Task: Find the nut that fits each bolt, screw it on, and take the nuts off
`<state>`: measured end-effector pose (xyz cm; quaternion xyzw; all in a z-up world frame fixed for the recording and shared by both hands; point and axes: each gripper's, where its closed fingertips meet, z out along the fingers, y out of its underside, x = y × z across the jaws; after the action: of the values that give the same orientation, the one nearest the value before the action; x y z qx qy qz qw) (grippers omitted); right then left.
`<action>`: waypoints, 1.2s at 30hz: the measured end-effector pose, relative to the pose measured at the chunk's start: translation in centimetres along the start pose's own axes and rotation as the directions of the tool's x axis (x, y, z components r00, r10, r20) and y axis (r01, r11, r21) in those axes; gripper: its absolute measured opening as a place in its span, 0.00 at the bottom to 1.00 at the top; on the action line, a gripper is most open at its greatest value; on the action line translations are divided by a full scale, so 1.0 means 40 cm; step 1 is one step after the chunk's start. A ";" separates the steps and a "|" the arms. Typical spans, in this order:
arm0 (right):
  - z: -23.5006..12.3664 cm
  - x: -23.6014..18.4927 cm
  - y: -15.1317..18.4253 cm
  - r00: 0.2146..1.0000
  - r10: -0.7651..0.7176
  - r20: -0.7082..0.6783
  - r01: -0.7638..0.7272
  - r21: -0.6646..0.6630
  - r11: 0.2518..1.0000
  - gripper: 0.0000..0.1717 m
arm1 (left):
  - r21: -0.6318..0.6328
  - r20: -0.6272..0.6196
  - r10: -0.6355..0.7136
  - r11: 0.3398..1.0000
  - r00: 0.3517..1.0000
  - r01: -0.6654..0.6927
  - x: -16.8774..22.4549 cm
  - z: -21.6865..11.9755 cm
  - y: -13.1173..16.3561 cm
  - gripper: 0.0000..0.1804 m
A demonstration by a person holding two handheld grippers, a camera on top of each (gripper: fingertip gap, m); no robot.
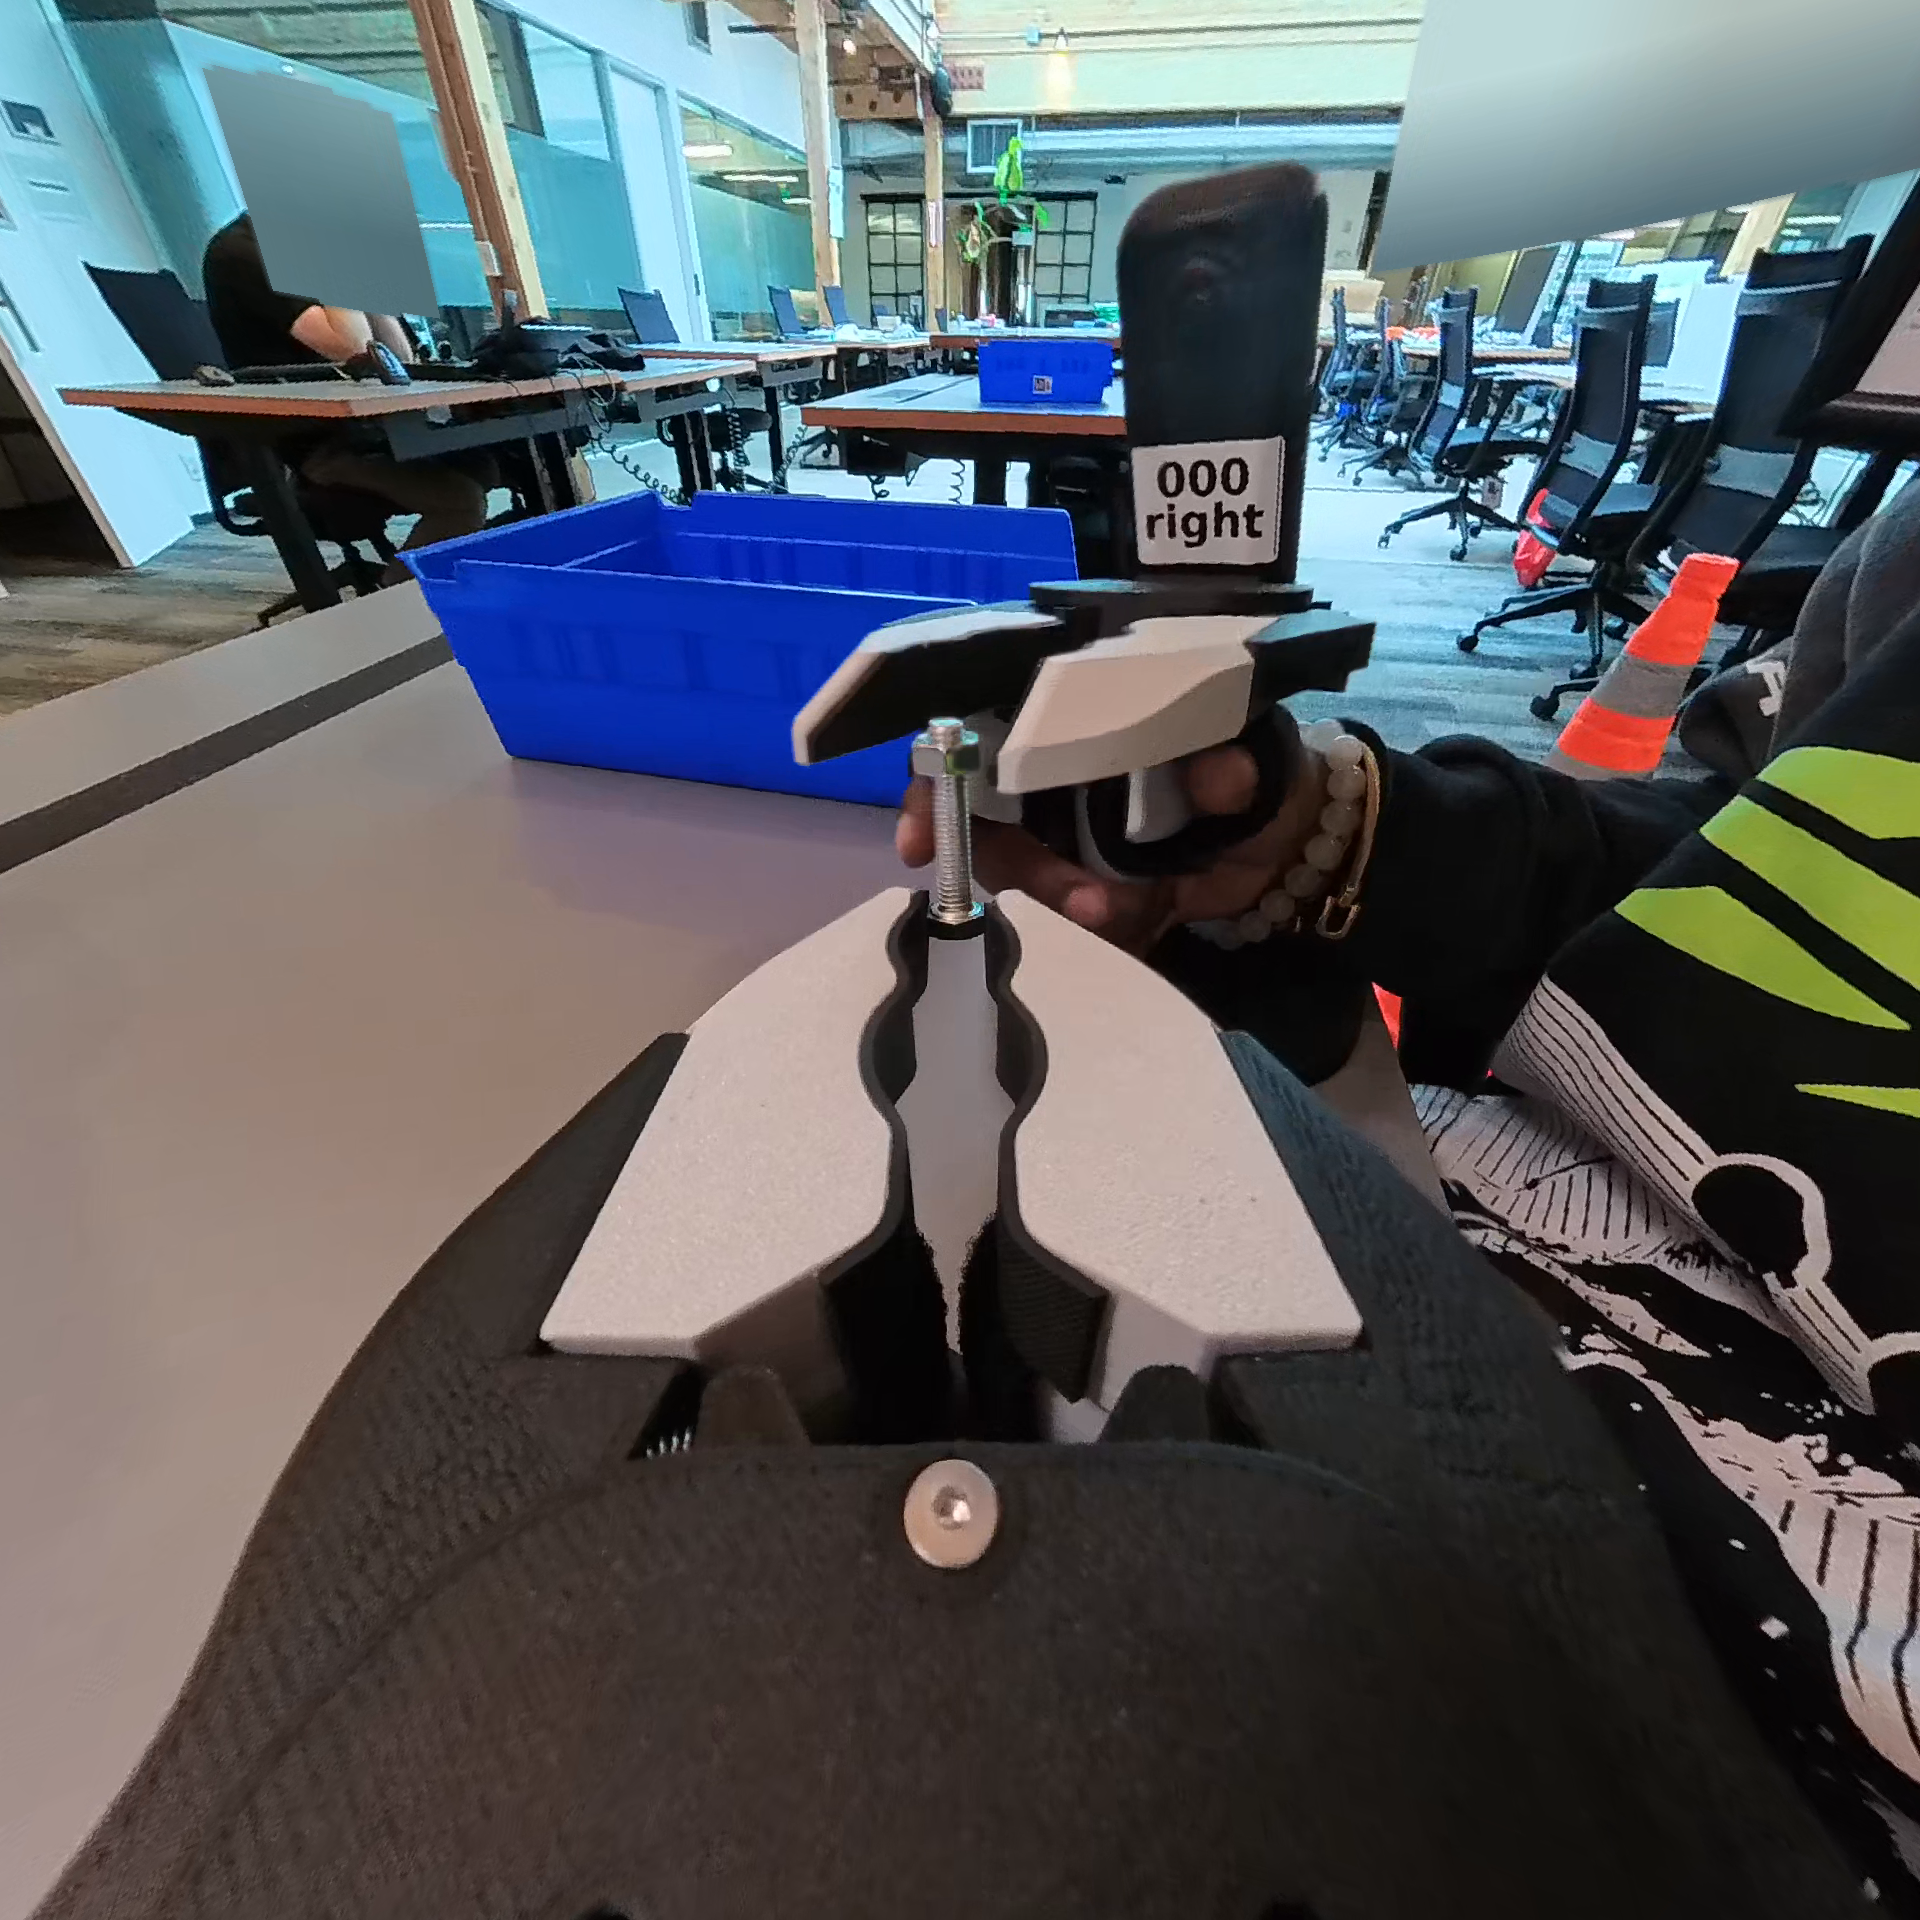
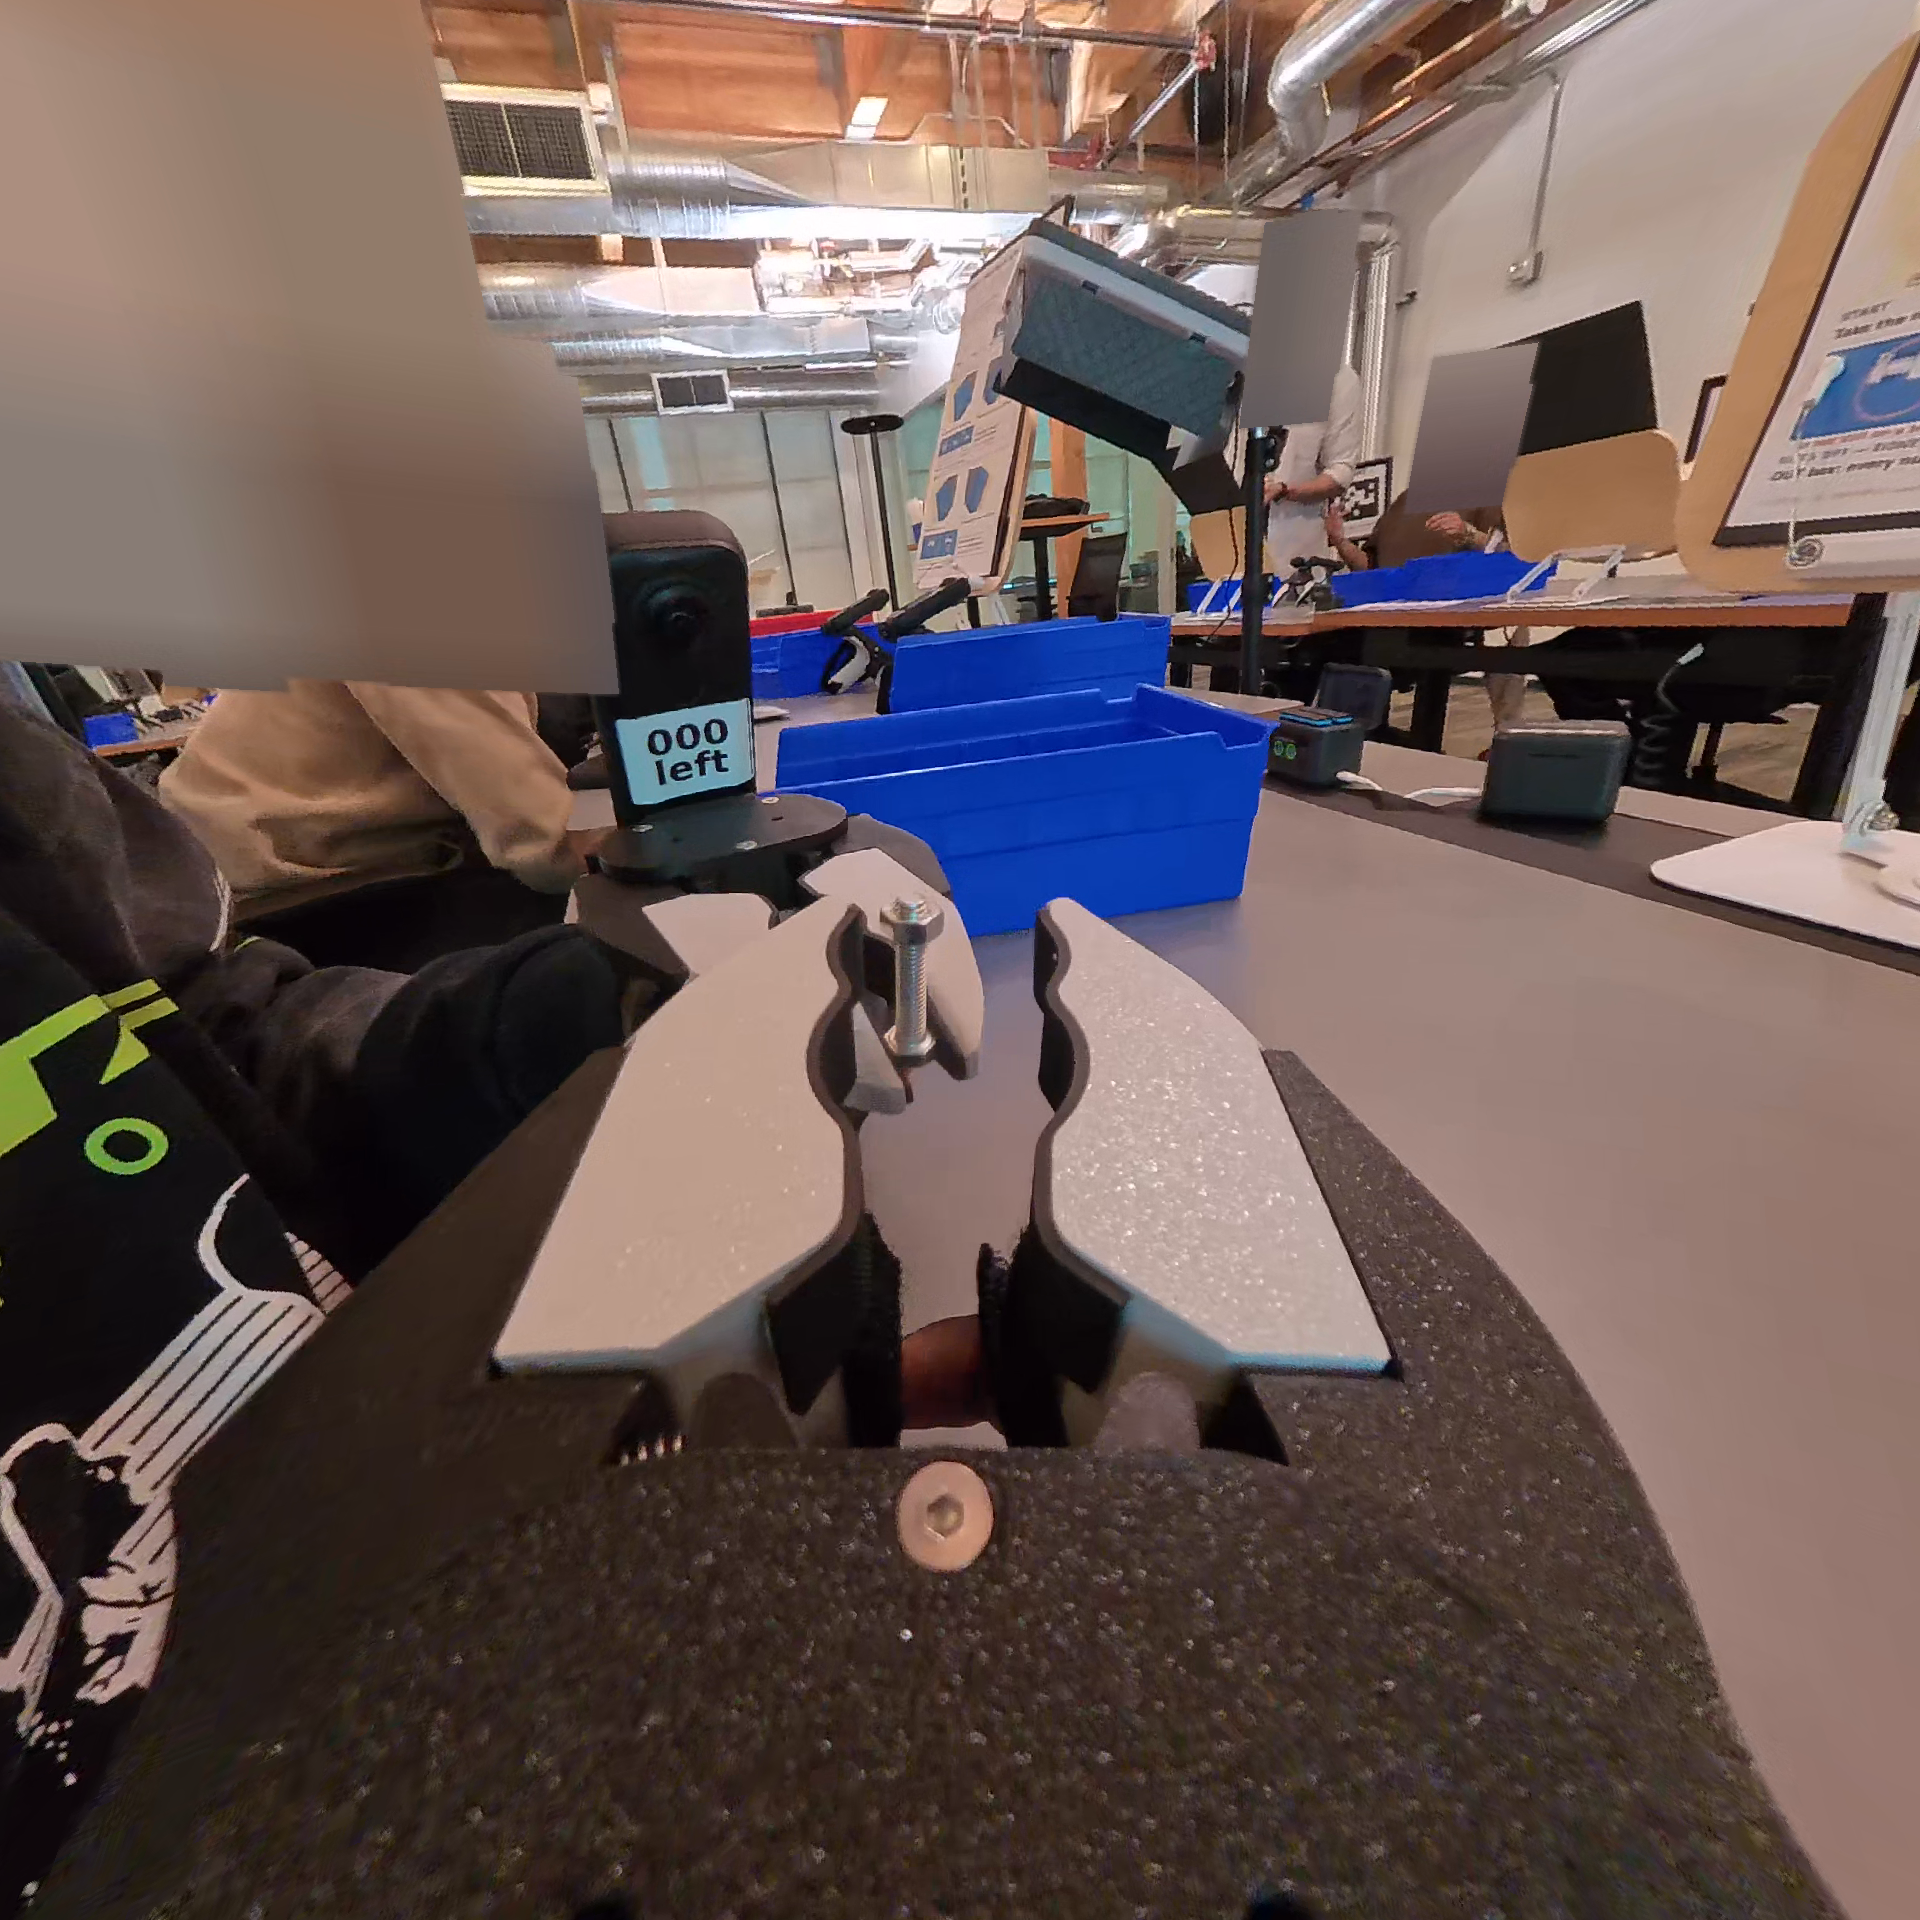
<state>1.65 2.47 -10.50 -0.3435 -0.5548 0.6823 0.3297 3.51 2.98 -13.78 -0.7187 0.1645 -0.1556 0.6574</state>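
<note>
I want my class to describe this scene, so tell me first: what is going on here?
A person holds a two-finger gripper in each hand over a grey table. The left gripper is shut on the head end of a silver threaded bolt, keeping it upright. A silver hex nut sits near the bolt's top end. The right gripper is open, its fingers on either side of the nut and not pressing on it. A blue plastic bin stands behind them on the table.

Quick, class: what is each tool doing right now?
Left tool: shut on the upright bolt's head end.
Right tool: open, around the nut, not gripping.
</note>
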 end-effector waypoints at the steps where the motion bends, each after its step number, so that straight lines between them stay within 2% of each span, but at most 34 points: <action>1: 0.004 -0.001 0.004 1.000 -0.007 -0.001 0.007 -0.010 1.000 0.19 | -0.008 -0.004 0.005 1.000 1.000 -0.006 0.003 0.003 0.003 0.06; 6: 0.010 0.001 0.011 1.000 -0.019 -0.012 0.018 -0.029 0.999 0.19 | -0.025 -0.025 0.015 1.000 1.000 -0.016 0.015 0.009 0.010 0.06; 10: -0.005 0.008 -0.005 1.000 -0.006 -0.019 0.006 0.009 1.000 0.17 | 0.023 -0.004 -0.018 1.000 1.000 0.018 -0.002 -0.004 -0.007 0.06; 12: -0.020 0.027 -0.017 0.998 0.009 -0.057 -0.006 0.041 0.999 0.07 | 0.060 -0.002 -0.043 0.997 0.999 0.043 -0.010 -0.015 -0.020 0.06; 14: -0.032 0.037 -0.029 0.997 0.014 -0.074 -0.008 0.070 0.997 0.04 | 0.073 0.004 -0.051 0.996 0.999 0.051 -0.015 -0.020 -0.024 0.06; 16: -0.032 0.034 -0.031 0.998 0.022 -0.063 -0.017 0.076 0.997 0.05 | 0.066 0.005 -0.048 0.997 0.999 0.047 -0.014 -0.018 -0.022 0.06; 22: -0.005 0.000 -0.015 1.000 0.022 0.013 -0.022 0.035 0.999 0.18 | 0.018 0.002 -0.013 1.000 1.000 0.013 -0.004 -0.006 -0.005 0.06; 27: 0.007 -0.002 0.001 1.000 -0.004 0.004 0.004 -0.003 1.000 0.19 | -0.018 -0.017 0.016 1.000 1.000 -0.016 0.010 0.006 0.008 0.06; 31: -0.005 0.006 -0.010 1.000 0.003 -0.004 -0.003 0.021 1.000 0.15 | 0.014 -0.005 -0.009 1.000 1.000 0.009 -0.001 -0.004 -0.004 0.06; 34: -0.022 0.025 -0.020 0.999 0.011 -0.043 -0.009 0.052 0.999 0.05 | 0.052 0.001 -0.034 0.998 0.999 0.033 -0.009 -0.015 -0.017 0.06; 36: -0.028 0.028 -0.026 0.999 0.014 -0.047 -0.011 0.065 0.998 0.04 | 0.049 0.006 -0.031 0.998 1.000 0.030 -0.011 -0.015 -0.016 0.06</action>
<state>2.04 4.15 -9.75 -0.3522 -0.5223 0.6938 0.3492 2.86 2.68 -13.09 -0.7053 0.1474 -0.1672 0.6730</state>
